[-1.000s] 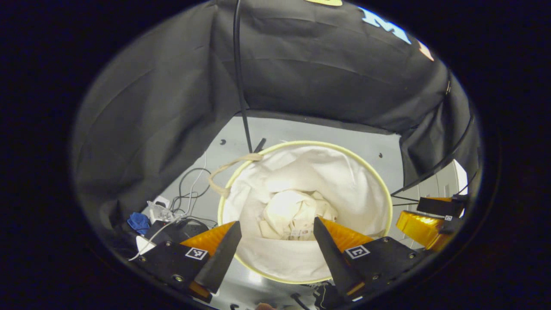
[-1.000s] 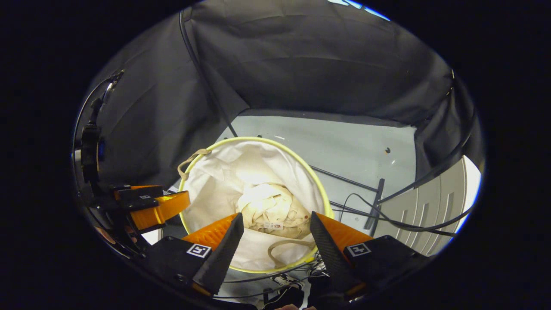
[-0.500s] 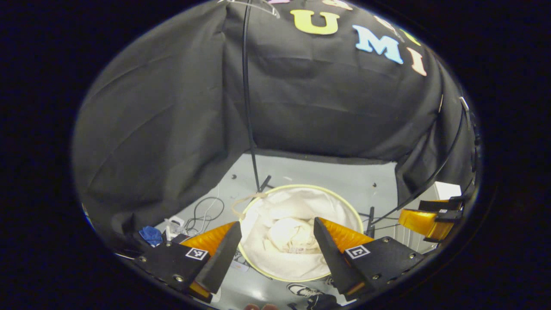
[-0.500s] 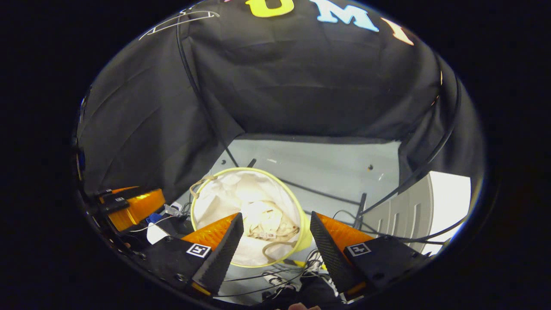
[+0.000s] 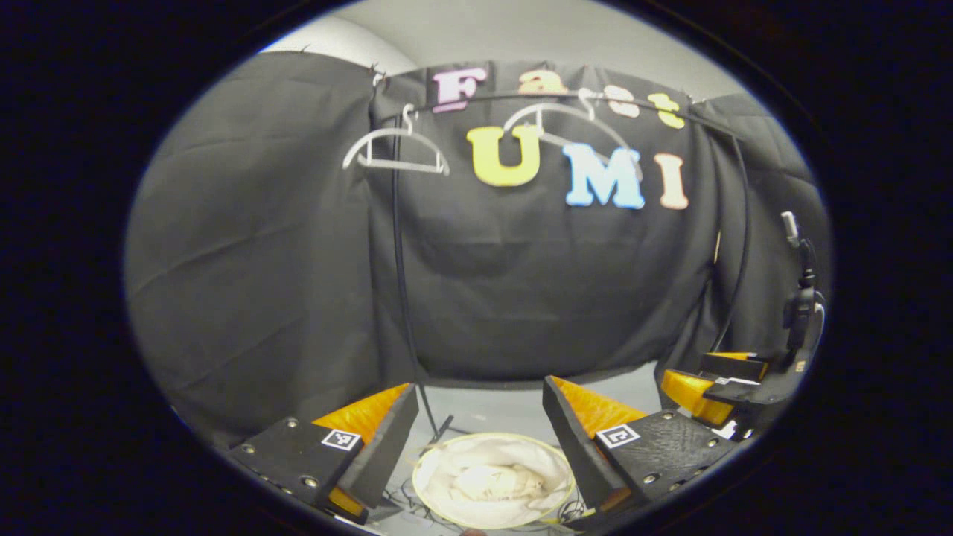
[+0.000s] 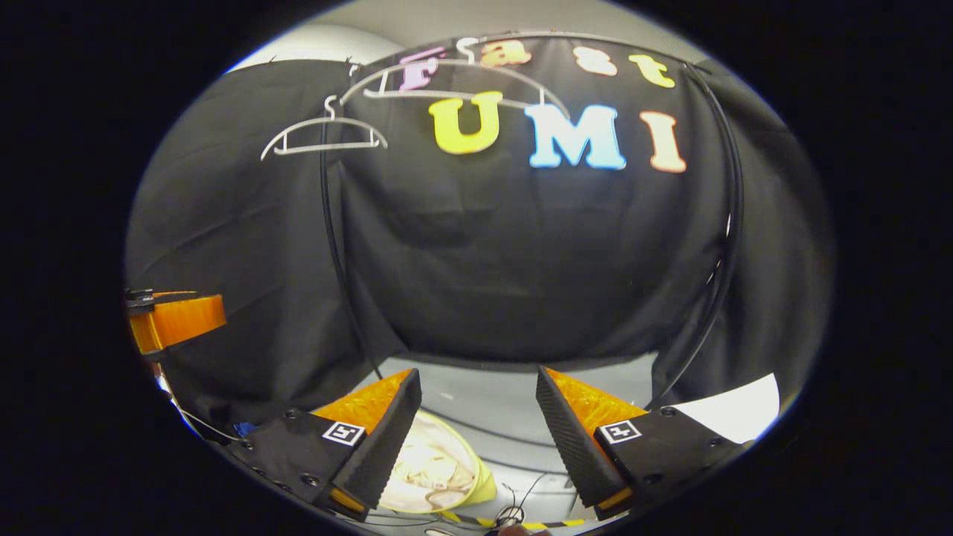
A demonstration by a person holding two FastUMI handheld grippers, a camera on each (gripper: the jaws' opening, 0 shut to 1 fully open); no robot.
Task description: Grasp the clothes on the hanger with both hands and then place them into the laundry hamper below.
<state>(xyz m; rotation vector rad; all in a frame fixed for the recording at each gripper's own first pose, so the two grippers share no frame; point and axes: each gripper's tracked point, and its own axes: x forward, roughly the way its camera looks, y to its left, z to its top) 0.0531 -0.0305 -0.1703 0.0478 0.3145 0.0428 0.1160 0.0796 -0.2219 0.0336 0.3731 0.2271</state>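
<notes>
A: where are the clothes (image 5: 495,482)?
B: in the hamper (image 5: 439,497), well below both grippers (image 5: 480,435) (image 6: 476,428), both spread wide, empty.
A: changes?
B: both lifted; bare hangers (image 5: 394,149) now visible.

Left tool (image 5: 476,439): two wedge fingers, orange ribbed backs, black mounts with screws and square black-and-white markers. Right tool (image 6: 473,432): same build, also seen from the left gripper view at far right with cable.
</notes>
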